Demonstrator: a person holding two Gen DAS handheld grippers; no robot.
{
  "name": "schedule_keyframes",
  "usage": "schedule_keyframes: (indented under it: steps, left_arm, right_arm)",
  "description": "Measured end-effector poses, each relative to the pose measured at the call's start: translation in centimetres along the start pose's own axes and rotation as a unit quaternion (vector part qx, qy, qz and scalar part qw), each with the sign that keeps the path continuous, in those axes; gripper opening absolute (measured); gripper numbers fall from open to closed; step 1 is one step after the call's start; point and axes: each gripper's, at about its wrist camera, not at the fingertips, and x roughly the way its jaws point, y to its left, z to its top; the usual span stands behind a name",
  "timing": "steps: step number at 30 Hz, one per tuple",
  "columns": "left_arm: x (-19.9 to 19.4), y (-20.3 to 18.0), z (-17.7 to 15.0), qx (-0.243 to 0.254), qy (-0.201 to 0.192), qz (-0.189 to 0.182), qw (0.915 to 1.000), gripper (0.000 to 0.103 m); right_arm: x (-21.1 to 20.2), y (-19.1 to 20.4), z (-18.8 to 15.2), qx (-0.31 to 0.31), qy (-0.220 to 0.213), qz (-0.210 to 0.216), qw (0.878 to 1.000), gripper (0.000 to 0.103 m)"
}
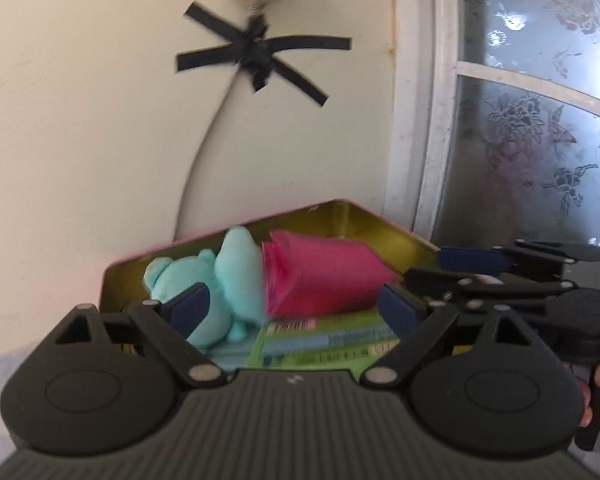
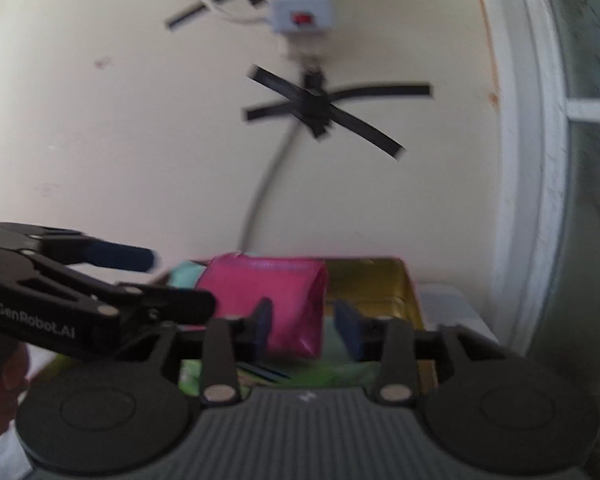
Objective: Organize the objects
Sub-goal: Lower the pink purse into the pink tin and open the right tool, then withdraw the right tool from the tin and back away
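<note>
Holding tin [image 1: 342,216]: teal plush [image 1: 220,280], pink pouch [image 1: 324,276], green packet [image 1: 320,344]

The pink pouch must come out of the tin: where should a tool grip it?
Grip the pink pouch across its raised middle, from above. It lies on its side atop the green packet, clear of the tin walls, beside the teal plush.

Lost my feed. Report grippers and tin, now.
Left gripper open, empty. Right gripper open, empty. Tin holds teal plush, pink pouch, green packet. Nothing blocking.
</note>
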Motion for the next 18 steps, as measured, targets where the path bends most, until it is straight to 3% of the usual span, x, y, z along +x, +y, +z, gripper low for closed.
schedule_keyframes:
  steps: [8, 12, 18]
  left_arm:
    - [-6.3, 1.1, -2.7, -0.011, -0.014, 0.050, 0.9986, 0.093]
    - [-8.5, 1.4, -4.4, -0.028, 0.000, 0.083, 0.9962, 0.093]
    - [-11.6, 2.1, -7.5, -0.049, 0.018, 0.117, 0.9918, 0.093]
  right_arm:
    - [-4.2, -1.2, -2.4, 0.083, -0.051, 0.019, 0.995, 0.043]
    - [-7.5, -0.1, -3.5, 0.130, -0.075, 0.051, 0.987, 0.046]
    - [-10.8, 3.1, -6.3, 0.163, -0.074, 0.083, 0.980, 0.048]
